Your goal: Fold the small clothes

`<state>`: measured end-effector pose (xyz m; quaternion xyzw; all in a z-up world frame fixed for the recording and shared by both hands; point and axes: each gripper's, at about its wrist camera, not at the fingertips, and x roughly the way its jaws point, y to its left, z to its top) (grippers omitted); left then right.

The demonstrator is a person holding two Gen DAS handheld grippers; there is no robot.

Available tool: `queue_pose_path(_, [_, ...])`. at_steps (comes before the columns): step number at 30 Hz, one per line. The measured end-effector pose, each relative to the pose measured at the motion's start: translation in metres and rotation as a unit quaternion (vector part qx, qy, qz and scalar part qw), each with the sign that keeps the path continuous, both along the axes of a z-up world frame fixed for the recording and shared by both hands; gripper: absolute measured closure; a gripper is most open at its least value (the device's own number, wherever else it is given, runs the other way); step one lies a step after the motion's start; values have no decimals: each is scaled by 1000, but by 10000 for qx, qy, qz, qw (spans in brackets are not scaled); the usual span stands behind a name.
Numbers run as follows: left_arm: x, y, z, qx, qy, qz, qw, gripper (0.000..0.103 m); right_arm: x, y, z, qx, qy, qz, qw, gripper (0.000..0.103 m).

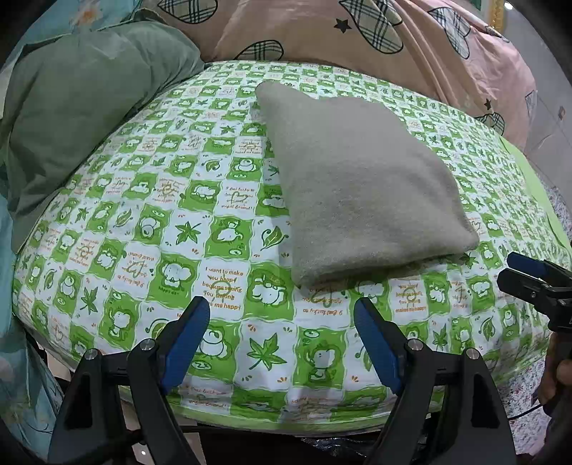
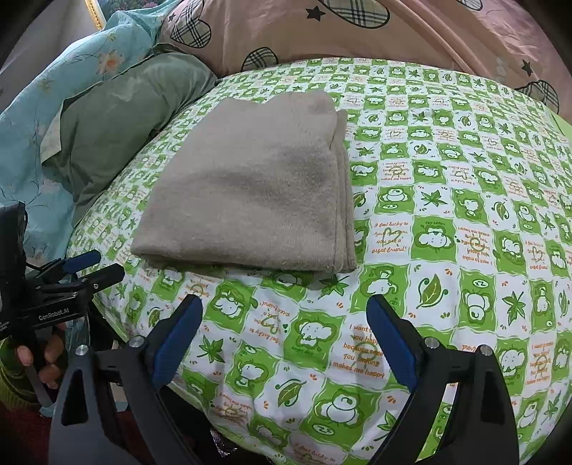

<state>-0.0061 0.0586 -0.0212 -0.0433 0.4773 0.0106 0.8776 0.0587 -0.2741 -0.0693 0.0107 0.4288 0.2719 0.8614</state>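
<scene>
A grey-beige fuzzy garment (image 1: 361, 186) lies folded into a neat rectangle on the green-and-white patterned bed sheet (image 1: 200, 229). It also shows in the right wrist view (image 2: 257, 193), with stacked folded edges along its right side. My left gripper (image 1: 282, 311) is open and empty, just short of the garment's near corner. My right gripper (image 2: 284, 307) is open and empty, just short of the garment's near edge. Each gripper shows in the other view, the right gripper (image 1: 514, 272) at the right edge and the left gripper (image 2: 103, 266) at the left.
A green pillow (image 1: 82, 107) and a blue floral cover (image 2: 43, 118) lie at the left. A pink quilt (image 1: 321, 32) with plaid hearts is bunched along the back. The bed's front edge (image 1: 286, 422) runs just under the grippers.
</scene>
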Motion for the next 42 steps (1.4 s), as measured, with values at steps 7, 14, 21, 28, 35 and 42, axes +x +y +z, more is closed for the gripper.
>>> queue_pose_path(7, [3, -3, 5, 104, -27, -42, 9999, 20, 2, 3, -1, 22, 24, 47, 10000, 10])
queue_pose_path(14, [10, 0, 5, 100, -1, -53, 9999, 20, 12, 6, 3, 12, -5, 95, 10000, 10])
queue_pose_path(21, [22, 7, 14, 102, -126, -22, 9999, 20, 24, 15, 17, 28, -71, 238, 9997, 10])
queue_pose_path(28, [30, 17, 41, 125, -386, 105, 9991, 20, 22, 17, 41, 141, -216, 376, 9990, 7])
queue_pose_path(35, [21, 11, 57, 361, -514, 58, 9980, 17, 14, 15, 44, 36, -277, 405, 9988, 5])
queue_pose_path(42, [15, -2, 45, 644, -422, -46, 9970, 17, 11, 15, 32, 4, -151, 383, 9992, 4])
